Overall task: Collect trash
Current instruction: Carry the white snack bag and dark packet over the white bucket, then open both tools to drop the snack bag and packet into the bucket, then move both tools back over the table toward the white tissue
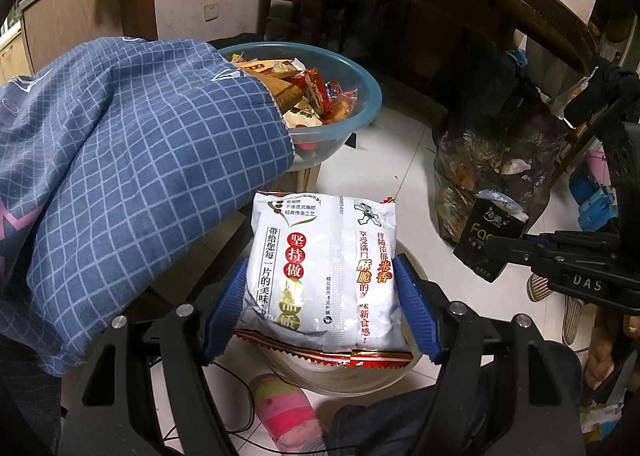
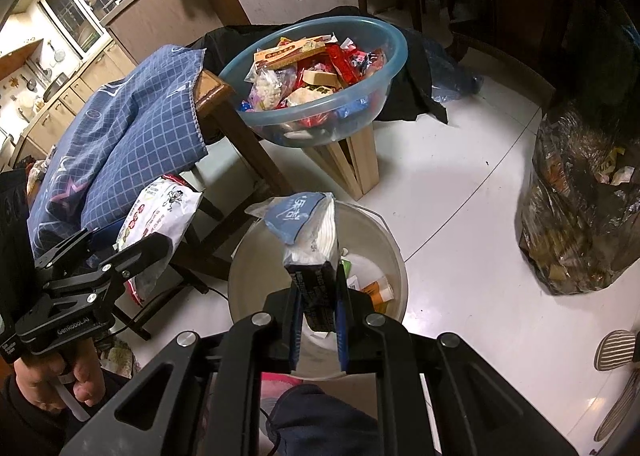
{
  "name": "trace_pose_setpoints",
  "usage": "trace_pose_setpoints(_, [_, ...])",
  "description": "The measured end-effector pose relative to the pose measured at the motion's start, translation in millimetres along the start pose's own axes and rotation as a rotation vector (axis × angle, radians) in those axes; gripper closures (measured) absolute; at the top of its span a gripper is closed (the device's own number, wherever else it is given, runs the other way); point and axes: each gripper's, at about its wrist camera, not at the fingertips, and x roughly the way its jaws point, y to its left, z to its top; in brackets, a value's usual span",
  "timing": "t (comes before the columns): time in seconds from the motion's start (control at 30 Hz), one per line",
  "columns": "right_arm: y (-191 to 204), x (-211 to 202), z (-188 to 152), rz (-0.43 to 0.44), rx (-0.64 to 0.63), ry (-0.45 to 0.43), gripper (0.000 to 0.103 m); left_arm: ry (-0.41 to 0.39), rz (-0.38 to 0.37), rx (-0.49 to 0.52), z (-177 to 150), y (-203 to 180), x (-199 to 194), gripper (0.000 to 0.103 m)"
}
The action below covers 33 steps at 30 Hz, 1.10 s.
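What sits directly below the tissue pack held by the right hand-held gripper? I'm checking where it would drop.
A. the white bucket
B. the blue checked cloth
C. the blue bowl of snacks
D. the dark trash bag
A: the tissue pack in the right hand-held gripper hangs over the white bucket.

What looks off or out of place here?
The tissue pack in the right gripper is torn open at the top, tissues exposed, over the white bucket. The snack bag in the left gripper looks sealed and puffy, perhaps unopened.

White tiled floor (image 2: 460,192), pale bucket (image 2: 384,240), dark trash bag (image 2: 580,216), wooden stool (image 2: 352,160)
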Motion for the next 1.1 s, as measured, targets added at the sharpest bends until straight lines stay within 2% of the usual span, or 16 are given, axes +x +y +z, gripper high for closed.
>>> trace_pose_setpoints(0.23, [-1, 1, 0, 0.004, 0.002, 0.001, 0.087, 0.007, 0.006, 0.000, -1, -1, 6, 0.034])
trace_pose_setpoints(0.3, [-1, 2, 0, 0.008, 0.006, 0.000, 0.082, 0.011, 0.009, 0.002, -2, -2, 8, 0.034])
trace_pose_setpoints(0.37, [-3, 1, 1, 0.008, 0.018, -0.002, 0.064, 0.019, 0.005, 0.000, -2, -2, 10, 0.034])
trace_pose_setpoints(0.47, [-5, -1, 2, 0.013, 0.022, -0.014, 0.059, 0.026, 0.010, -0.003, -2, 1, 12, 0.031])
trace_pose_setpoints(0.6, [-8, -7, 5, 0.009, 0.027, -0.035, 0.056, 0.023, 0.007, -0.009, -2, 5, 11, 0.026])
trace_pose_setpoints(0.93, [-9, -20, 9, 0.007, 0.022, -0.067, 0.055, 0.010, 0.013, -0.004, -4, 9, 0, 0.026])
trace_pose_setpoints(1.0, [-3, -28, 11, 0.008, 0.002, -0.094, 0.055, -0.005, 0.018, 0.004, -3, 11, -10, 0.026])
trace_pose_setpoints(1.1, [22, -52, 19, 0.008, -0.074, -0.182, 0.050, -0.050, 0.029, 0.012, 0, 17, -36, 0.026])
